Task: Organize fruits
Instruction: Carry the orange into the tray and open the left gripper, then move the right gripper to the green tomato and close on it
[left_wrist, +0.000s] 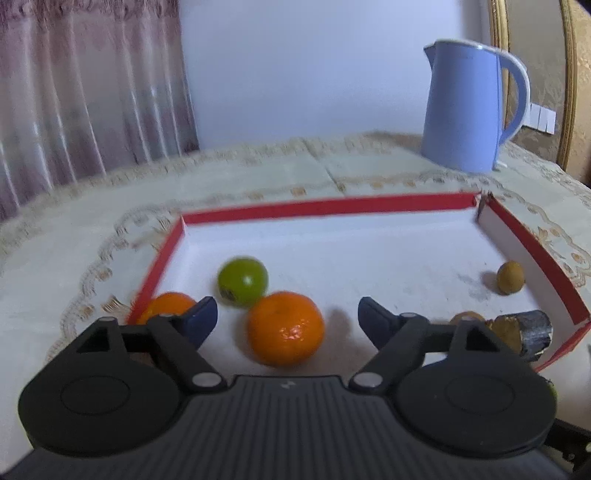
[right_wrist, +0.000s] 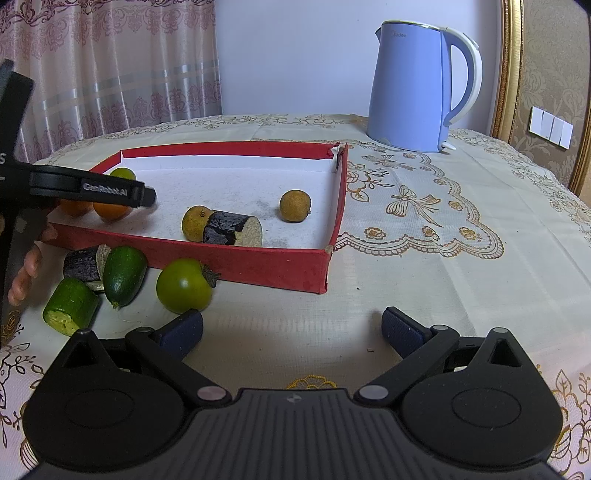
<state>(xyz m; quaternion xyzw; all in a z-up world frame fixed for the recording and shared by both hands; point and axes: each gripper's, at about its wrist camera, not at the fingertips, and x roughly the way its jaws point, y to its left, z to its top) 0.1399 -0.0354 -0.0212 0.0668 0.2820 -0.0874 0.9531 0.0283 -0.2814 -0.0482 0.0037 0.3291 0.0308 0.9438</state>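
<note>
Tongs of the left hand stand wide over the released orange in the red tray, right tongs wide and empty; next comes the green tomato at their ten o'clock.

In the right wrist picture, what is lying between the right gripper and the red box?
Mostly bare tablecloth, seen in the right wrist view. Toward the left side, a green tomato lies before the red box, just beyond the right gripper.
</note>
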